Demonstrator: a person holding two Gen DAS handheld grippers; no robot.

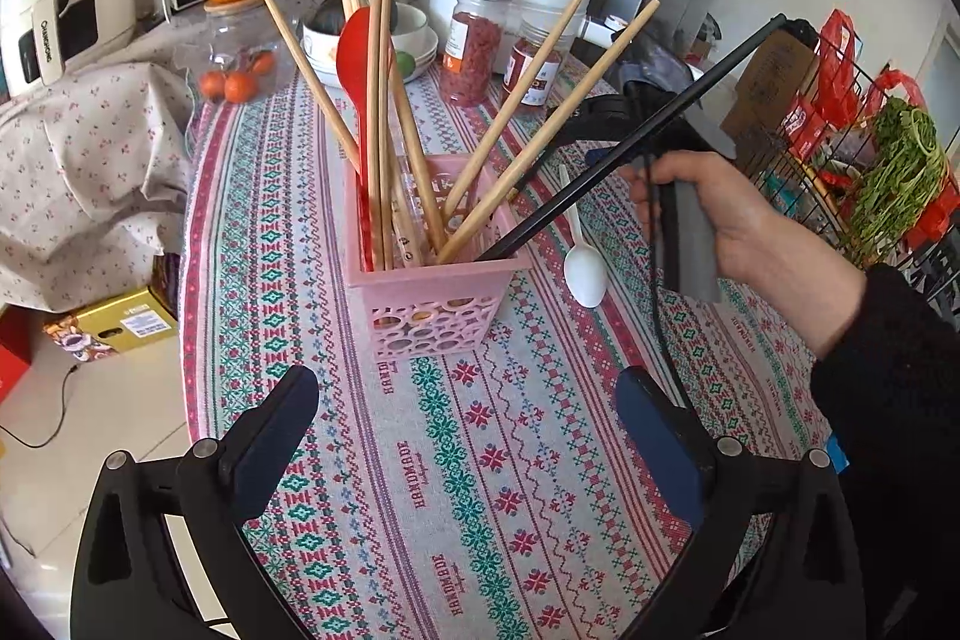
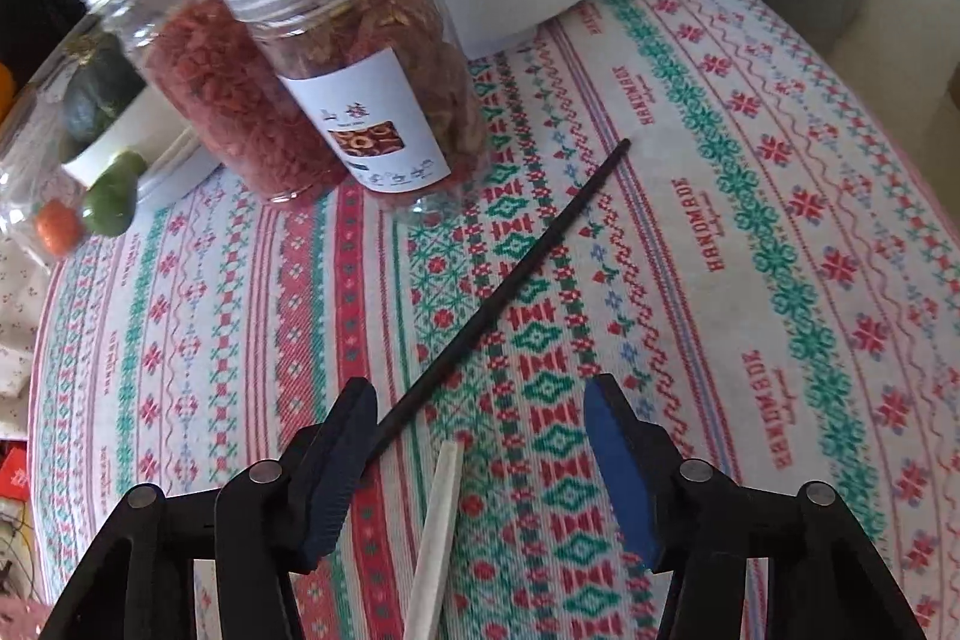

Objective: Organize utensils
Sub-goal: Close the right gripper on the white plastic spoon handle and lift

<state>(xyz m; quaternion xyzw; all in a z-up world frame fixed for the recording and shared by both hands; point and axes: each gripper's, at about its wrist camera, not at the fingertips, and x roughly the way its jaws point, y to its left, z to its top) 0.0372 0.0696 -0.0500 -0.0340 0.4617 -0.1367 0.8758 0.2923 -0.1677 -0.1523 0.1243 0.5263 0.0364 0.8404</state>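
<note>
Left wrist view: the left gripper hovers over the patterned tablecloth with its jaws spread wide and nothing between them. Straight ahead of it stands the pink holder, which contains wooden chopsticks, a red spoon and a black chopstick leaning out to the right. A white spoon lies on the cloth just right of the holder. Beyond it, a hand grips the handle of the other tool.

Right wrist view: the right gripper points down at the cloth, jaws partly apart and pressing on nothing. The white spoon handle lies between the jaws. A second black chopstick lies flat, running from the left finger diagonally ahead; whether it touches that finger cannot be told. Two jars stand ahead to the left.
</note>
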